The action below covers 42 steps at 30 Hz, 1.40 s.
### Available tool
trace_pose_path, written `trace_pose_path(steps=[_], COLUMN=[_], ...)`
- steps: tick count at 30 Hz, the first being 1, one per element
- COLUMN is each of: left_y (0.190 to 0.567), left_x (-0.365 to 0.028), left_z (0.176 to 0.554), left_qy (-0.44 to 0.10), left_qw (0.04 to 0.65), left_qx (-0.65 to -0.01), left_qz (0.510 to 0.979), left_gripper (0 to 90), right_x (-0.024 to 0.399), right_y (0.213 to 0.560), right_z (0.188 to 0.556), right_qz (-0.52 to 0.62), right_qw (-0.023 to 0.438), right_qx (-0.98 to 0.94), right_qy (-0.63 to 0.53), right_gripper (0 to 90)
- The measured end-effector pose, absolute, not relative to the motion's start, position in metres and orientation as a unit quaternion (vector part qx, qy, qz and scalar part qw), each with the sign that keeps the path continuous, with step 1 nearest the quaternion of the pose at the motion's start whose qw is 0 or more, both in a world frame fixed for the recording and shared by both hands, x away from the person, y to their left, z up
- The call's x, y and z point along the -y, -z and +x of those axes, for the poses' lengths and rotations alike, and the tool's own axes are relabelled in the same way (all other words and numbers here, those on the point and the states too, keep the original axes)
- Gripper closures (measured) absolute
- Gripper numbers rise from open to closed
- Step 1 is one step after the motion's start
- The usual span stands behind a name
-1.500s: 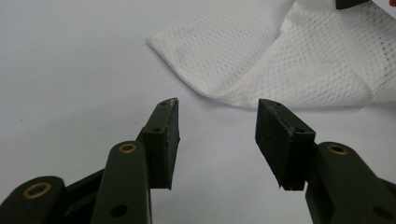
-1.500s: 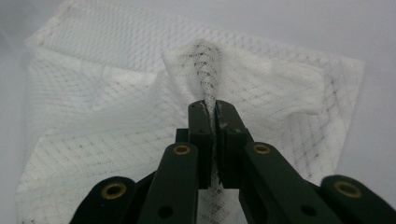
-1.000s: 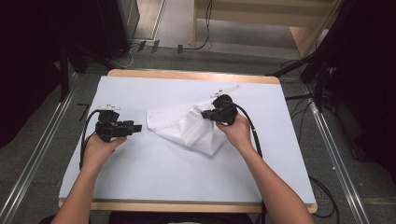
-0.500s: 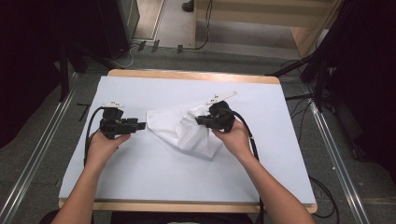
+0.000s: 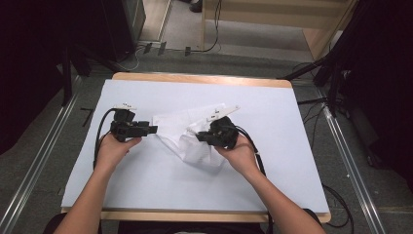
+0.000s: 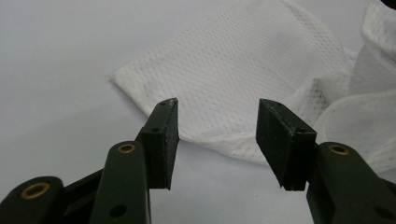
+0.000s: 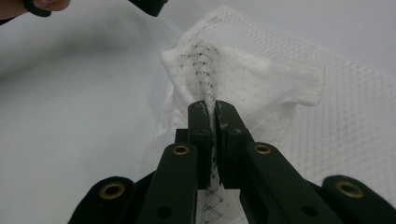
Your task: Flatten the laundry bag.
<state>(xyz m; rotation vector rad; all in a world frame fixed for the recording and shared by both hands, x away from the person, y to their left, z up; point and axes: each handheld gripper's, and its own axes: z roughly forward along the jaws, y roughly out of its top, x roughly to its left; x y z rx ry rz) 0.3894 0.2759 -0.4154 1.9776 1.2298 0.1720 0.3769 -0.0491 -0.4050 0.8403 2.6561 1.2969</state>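
- The step in hand looks like folding or gathering a white mesh cloth [image 5: 187,134] that lies crumpled near the middle of the bench [image 5: 146,195], between the two hands.
- The right hand-held gripper [image 7: 211,122] is clenched on a bunched ridge of the mesh cloth; in the right gripper view the netting is squeezed thin between the two black jaws and puffs out above them.
- In the high view that right hand-held gripper [image 5: 210,138] sits over the right part of the cloth, with the lifted fabric folded toward the left.
- The left hand-held gripper [image 6: 217,140] is released: its jaws stand apart with nothing between them, pointing at the near rounded edge of the flat part of the cloth, just short of it.
- In the high view the left hand-held gripper [image 5: 147,129] rests just beside the cloth's left edge.
- The next move, as I judge it, calls for the left jaws to slide onto that edge and pinch a single layer without snagging the sheet under it, while the right keeps its grip.
- The bench is covered by a plain pale sheet with a wooden rim showing at the far and near sides.
- Around it: grey floor, metal rails on both sides, loose cables, dark equipment at left and right, and a wooden frame [image 5: 272,19] beyond.
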Motion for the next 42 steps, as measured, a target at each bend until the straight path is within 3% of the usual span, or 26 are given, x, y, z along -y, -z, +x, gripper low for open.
trace_pose_path(steps=[30, 42], left_y=[0.418, 0.418], left_x=[-0.257, -0.25], left_z=[0.403, 0.408], left_qy=[-0.064, -0.061], left_qw=[0.387, 0.39], left_qx=[-0.463, -0.456], left_qz=[0.795, 0.798], left_gripper=[49.4, 49.3], right_x=[0.027, 0.036], right_y=[0.419, 0.402], right_z=[0.336, 0.322], right_qz=[0.237, 0.223], right_qw=[-0.007, -0.003], right_qx=[-0.881, -0.874], right_qy=[-0.41, -0.433], right_gripper=[86.4, 70.2])
